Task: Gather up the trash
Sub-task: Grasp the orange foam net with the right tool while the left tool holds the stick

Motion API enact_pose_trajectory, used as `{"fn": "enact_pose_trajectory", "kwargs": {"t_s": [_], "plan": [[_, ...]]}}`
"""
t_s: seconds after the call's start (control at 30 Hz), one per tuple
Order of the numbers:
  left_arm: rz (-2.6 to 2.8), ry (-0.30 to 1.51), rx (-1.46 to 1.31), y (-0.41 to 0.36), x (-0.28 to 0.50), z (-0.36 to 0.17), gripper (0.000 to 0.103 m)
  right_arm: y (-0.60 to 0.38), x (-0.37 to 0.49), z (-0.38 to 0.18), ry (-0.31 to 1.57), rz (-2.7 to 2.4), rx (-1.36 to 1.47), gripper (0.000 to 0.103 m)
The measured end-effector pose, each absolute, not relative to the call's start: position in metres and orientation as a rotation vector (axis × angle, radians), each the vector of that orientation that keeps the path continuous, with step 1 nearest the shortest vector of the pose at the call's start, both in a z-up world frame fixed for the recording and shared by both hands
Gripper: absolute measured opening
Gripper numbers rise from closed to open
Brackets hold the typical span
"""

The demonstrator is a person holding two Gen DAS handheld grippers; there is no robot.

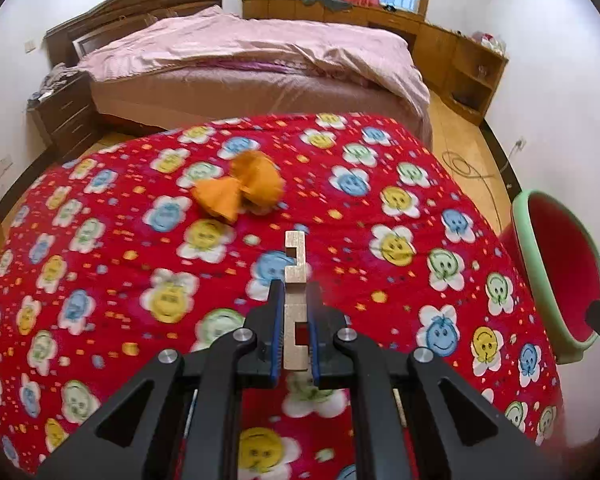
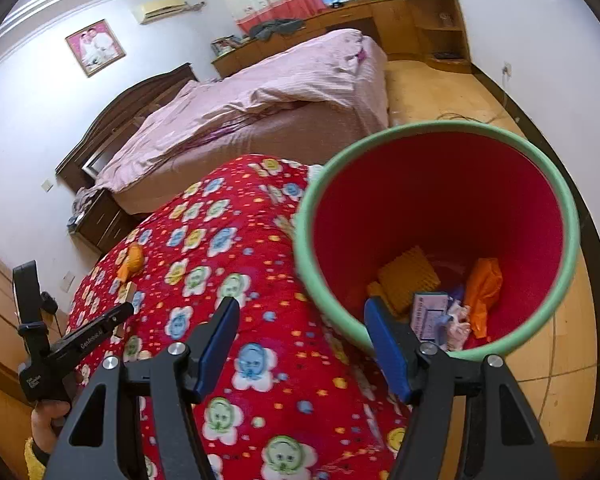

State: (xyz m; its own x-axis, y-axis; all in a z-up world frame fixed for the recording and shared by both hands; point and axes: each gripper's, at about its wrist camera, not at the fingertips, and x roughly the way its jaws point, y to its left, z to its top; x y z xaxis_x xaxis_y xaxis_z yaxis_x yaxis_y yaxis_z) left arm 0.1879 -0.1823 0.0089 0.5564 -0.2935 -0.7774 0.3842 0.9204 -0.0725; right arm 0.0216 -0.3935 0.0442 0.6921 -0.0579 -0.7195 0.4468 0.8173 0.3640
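My left gripper [image 1: 295, 286] is shut on a flat beige notched piece [image 1: 294, 264], which sticks out forward over the red flower blanket [image 1: 100, 280]. A crumpled orange paper [image 1: 244, 192] lies on the blanket beyond it. A red bin with a green rim [image 1: 556, 264] tilts at the blanket's right edge. My right gripper [image 2: 302, 308] stands open astride the bin's [image 2: 440, 200] near rim, one finger inside and one outside, with a gap showing. The bin holds a yellow textured piece [image 2: 410, 280], an orange wrapper [image 2: 486, 288] and a small box [image 2: 430, 314].
Behind the blanket stands a bed with a pink cover [image 1: 260, 52], a dark nightstand [image 1: 64, 116] to its left and wooden cabinets [image 1: 460, 56] along the far wall. A cable [image 1: 464, 168] loops on the wooden floor to the right.
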Motion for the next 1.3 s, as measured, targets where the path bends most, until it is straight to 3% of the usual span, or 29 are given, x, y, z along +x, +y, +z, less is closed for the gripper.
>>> {"fn": "enact_pose_trajectory", "kwargs": {"t_s": [0.5, 0.83, 1.3], "plan": [[-0.2, 0.847, 0.044, -0.093, 0.223, 0.034, 0.011, -0.334, 0.083, 0.064, 0.783, -0.152, 0.46, 0.068], [-0.075, 0.84, -0.017, -0.045, 0.253, 0.021, 0.011, -0.28, 0.144, 0.071, 0.805, -0.05, 0.374, 0.068], [0.051, 0.854, -0.118, 0.007, 0.274, -0.017, 0.011, -0.231, 0.234, 0.025, 0.899, -0.008, 0.338, 0.068]]}}
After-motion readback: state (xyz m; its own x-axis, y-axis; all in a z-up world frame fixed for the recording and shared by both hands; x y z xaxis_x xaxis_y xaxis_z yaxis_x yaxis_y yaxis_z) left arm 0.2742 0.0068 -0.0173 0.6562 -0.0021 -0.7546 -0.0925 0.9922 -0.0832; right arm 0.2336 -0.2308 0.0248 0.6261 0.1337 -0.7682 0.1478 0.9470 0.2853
